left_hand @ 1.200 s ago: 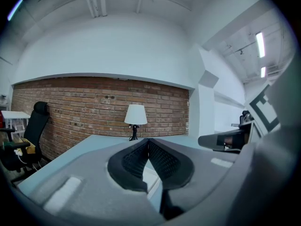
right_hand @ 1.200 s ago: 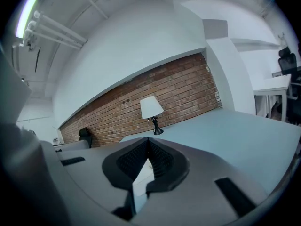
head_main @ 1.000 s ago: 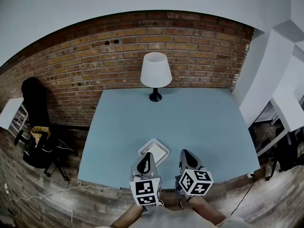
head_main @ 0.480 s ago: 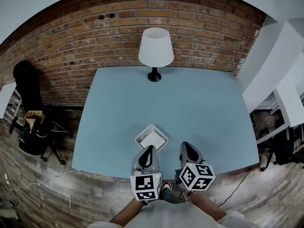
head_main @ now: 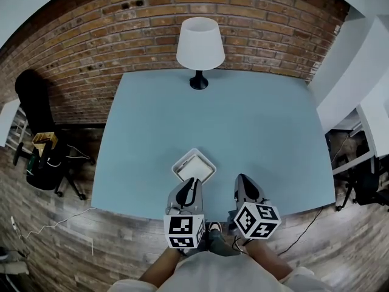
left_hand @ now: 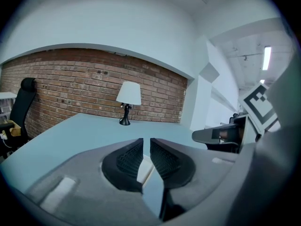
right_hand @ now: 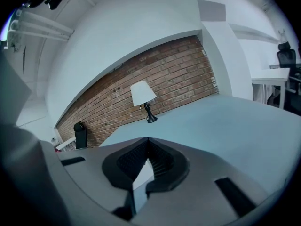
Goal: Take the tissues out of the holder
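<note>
At the near edge of the light blue table, hovering low with the left gripper just behind the white holder, tips almost over its near rim, and with the right gripper off to that holder's right, near it but apart. Looking down on a holder sitting close to the front edge, well away from the lamp at the far side, and carrying a pale flat stack inside, probably the tissues, not yet touched.

Holding both tongs pinched in: the left ones narrowed to a thin slit with nothing gripped, the right ones meeting at the tips, likewise empty.

Judging the reach as only beginning, with nothing yet lifted out.

Risking, first, a descent with closed tongs: pressing onto the stack that way would probably only dent the tissues or shove the holder along the table instead of taking hold. Needing, then, to be opening the left tongs before contact.

Risking, second, a slide off the table: with the holder seemingly light and lying so near the front edge, any pull toward the body could be dragging it over. Bracing its rim with the right gripper would likely prevent that.

Risking, third, a poor pinch: catching only the top sheet, or lifting the holder along with the stack if the tissues are fitting snugly.
</note>
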